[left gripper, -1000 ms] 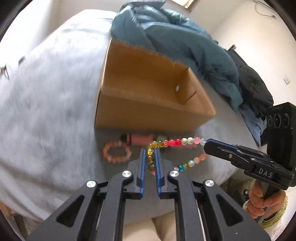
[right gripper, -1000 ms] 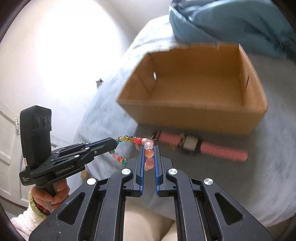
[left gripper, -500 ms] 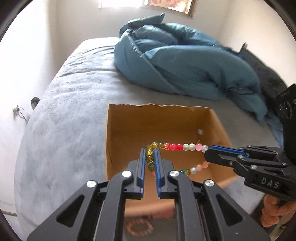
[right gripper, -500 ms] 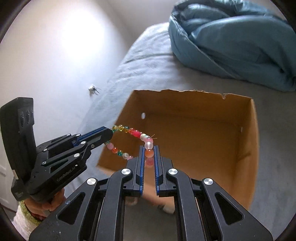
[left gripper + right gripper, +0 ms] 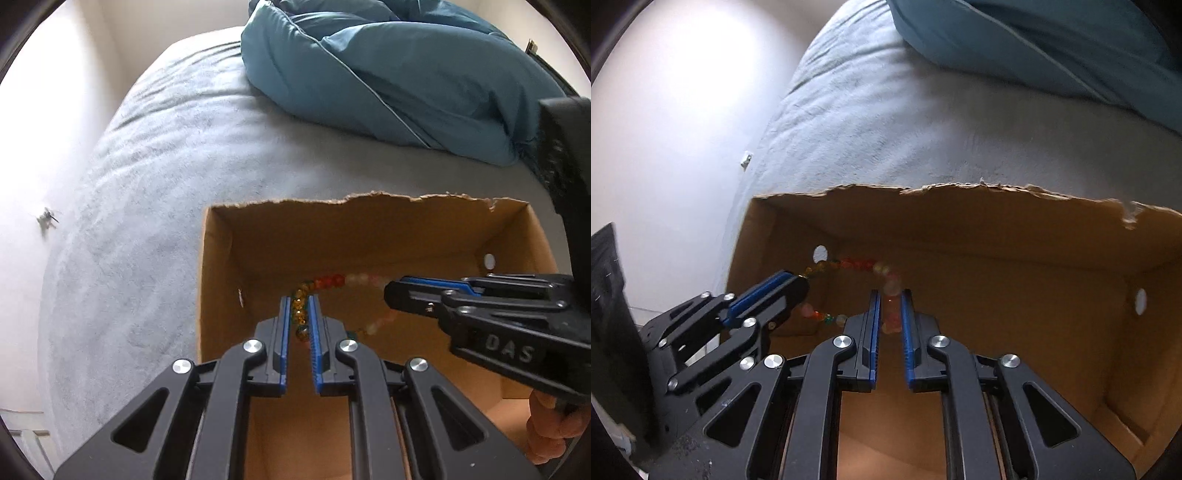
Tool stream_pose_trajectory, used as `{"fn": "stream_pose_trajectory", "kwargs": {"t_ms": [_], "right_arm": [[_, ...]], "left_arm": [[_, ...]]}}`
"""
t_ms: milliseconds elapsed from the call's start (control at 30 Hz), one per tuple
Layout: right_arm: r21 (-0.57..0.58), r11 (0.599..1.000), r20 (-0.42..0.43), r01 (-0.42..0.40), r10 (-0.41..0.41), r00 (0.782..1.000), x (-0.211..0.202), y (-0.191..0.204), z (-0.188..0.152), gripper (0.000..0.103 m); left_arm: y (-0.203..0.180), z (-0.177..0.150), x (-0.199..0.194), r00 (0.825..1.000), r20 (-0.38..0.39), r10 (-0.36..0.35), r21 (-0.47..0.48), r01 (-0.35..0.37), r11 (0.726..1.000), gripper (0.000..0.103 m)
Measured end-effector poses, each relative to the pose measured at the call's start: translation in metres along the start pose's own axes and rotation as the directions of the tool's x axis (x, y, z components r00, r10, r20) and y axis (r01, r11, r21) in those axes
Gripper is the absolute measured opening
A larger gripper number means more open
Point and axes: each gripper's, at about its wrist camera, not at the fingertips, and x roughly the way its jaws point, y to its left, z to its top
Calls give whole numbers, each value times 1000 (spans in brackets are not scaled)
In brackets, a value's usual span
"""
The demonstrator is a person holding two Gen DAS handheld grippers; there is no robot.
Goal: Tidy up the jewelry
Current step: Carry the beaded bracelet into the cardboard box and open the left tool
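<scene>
While strung crosswise, bracelet (image 5: 332,281) over box (image 5: 369,236)

A beaded bracelet (image 5: 325,282) of round glassy beads, amber and green running into red, then pale white and pink, hangs stretched into a long loop inside an open brown cardboard box (image 5: 218,280) with a ragged torn far rim and small round holes in its side walls. One end of the loop sits between blue pads (image 5: 284,321) and the other between a second pair (image 5: 873,317), the strand blurred, so its clearance above the box floor cannot be judged. The box rests on a grey bedcover.
</scene>
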Motion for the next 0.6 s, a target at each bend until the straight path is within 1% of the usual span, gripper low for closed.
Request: {"fn": "stream_pose_trajectory", "kwargs": {"t_ms": [33, 67, 100, 167, 200, 233, 267, 300, 333, 400, 433, 500, 533, 567, 600], "right_arm": [[5, 1000, 2, 4, -4, 1000, 2, -1, 4, 13], [7, 1000, 2, 5, -5, 1000, 2, -2, 3, 18], [6, 1000, 3, 9, -9, 1000, -1, -2, 2, 20], [-25, 998, 32, 49, -48, 998, -7, 3, -1, 24], [-54, 997, 53, 63, -61, 997, -16, 8, -6, 26], [-71, 994, 74, 79, -74, 995, -22, 14, -9, 28], [-84, 992, 91, 89, -81, 992, -26, 17, -11, 30], [-107, 989, 124, 105, -91, 988, -40, 23, -19, 31], [-121, 986, 150, 117, -98, 984, -50, 26, -26, 36], [-154, 977, 223, 147, -110, 968, -80, 34, -46, 41], [-168, 973, 253, 155, -110, 961, -93, 37, -55, 43], [-194, 963, 326, 190, -119, 938, -120, 44, -81, 47], [-209, 956, 368, 207, -119, 922, -136, 47, -99, 48], [-225, 949, 402, 220, -115, 909, -147, 48, -114, 50], [-243, 937, 444, 250, -122, 888, -161, 50, -138, 51]], "left_arm": [[0, 0, 0, 1000, 4, 0, 6, 0, 1000, 9], [-1, -1, 0, 1000, 6, -12, 5, 12, 1000, 10], [0, -1, -1, 1000, 8, -16, 3, 16, 1000, 11], [-1, -5, -9, 999, 30, -18, -3, 18, 1000, 18], [-2, -7, -16, 999, 43, -12, -4, 12, 1000, 19], [-2, -9, -22, 998, 58, -7, -5, 7, 1000, 19], [-3, -13, -35, 996, 93, -6, -6, 7, 1000, 20], [-3, -16, -43, 994, 112, -10, -5, 11, 1000, 21], [-5, -22, -59, 989, 146, -14, -2, 14, 1000, 25], [-9, -34, -85, 980, 199, -17, 6, 16, 1000, 33], [-12, -45, -104, 970, 241, -16, 17, 12, 1000, 39], [-16, -62, -128, 955, 295, -20, 31, 11, 999, 46], [-17, -74, -141, 947, 322, -24, 37, 13, 999, 50], [-18, -90, -156, 933, 359, -29, 41, 16, 999, 54], [-18, -105, -167, 920, 391, -30, 44, 14, 999, 56]]}}
